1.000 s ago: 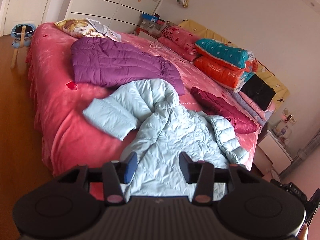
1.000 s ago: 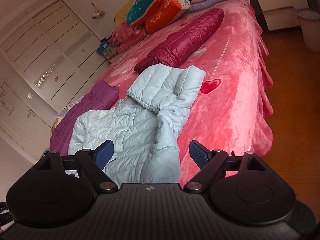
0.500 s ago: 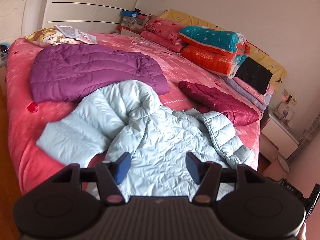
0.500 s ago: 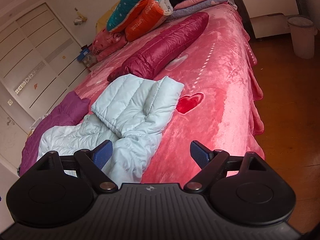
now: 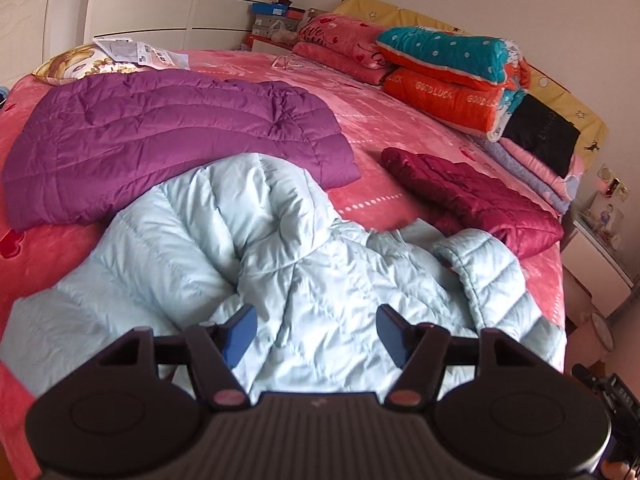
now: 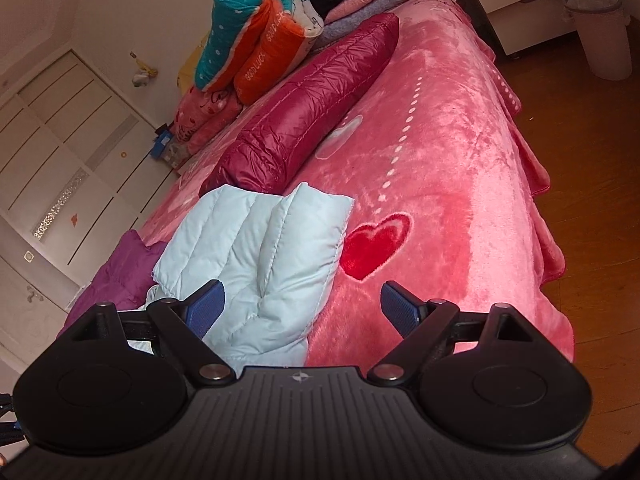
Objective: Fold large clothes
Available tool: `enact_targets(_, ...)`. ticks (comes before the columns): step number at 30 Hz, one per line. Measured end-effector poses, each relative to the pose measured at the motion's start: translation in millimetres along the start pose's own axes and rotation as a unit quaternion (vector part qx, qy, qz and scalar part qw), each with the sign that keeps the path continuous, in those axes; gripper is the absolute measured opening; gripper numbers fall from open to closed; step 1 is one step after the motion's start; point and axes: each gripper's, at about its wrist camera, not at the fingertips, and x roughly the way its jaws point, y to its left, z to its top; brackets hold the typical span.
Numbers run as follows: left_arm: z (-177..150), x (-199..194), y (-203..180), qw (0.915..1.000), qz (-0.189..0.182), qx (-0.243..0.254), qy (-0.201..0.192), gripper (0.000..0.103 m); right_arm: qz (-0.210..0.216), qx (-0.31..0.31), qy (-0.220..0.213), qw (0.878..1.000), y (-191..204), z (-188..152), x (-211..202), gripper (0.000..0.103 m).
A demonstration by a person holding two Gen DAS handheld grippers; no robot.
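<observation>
I find both grippers wide open, holding nothing: left gripper (image 5: 316, 330) above the pale jacket (image 5: 304, 264); only the right gripper (image 6: 302, 306) view shows a bin (image 6: 600, 36) beyond it.

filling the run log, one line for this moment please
left gripper: open, empty | right gripper: open, empty | pale blue quilted puffer jacket: unfolded

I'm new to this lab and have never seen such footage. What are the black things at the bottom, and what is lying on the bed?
Each picture comes from a camera on a hand-held gripper, looking forward along its two blue-padded fingers. The left gripper and the right gripper are both open and hold nothing. On the pink bed lies a light blue puffer jacket, unfolded, its sleeve in front of the right gripper. Behind it lie a purple jacket and a dark red jacket. Folded quilts are stacked at the headboard.
</observation>
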Motion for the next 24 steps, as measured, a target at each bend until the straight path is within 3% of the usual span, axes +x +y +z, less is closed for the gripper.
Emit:
enact_targets(5, 15.9, 36.8, -1.6, 0.9999, 0.011, -0.008, 0.005, 0.065, 0.019, 0.026, 0.001, 0.999, 1.3, 8.2, 21.0, 0.103)
enact_targets(14, 37.4, 99.8, -0.7, 0.9989, 0.04, -0.014, 0.02, 0.065, 0.007, 0.015, 0.024, 1.0, 12.1, 11.2, 57.6, 0.103)
enact_targets(24, 43.9, 142.8, 10.3, 0.9962, 0.063, -0.05, 0.035, 0.065, 0.012, -0.016, 0.026, 0.999, 21.4, 14.8, 79.6, 0.103)
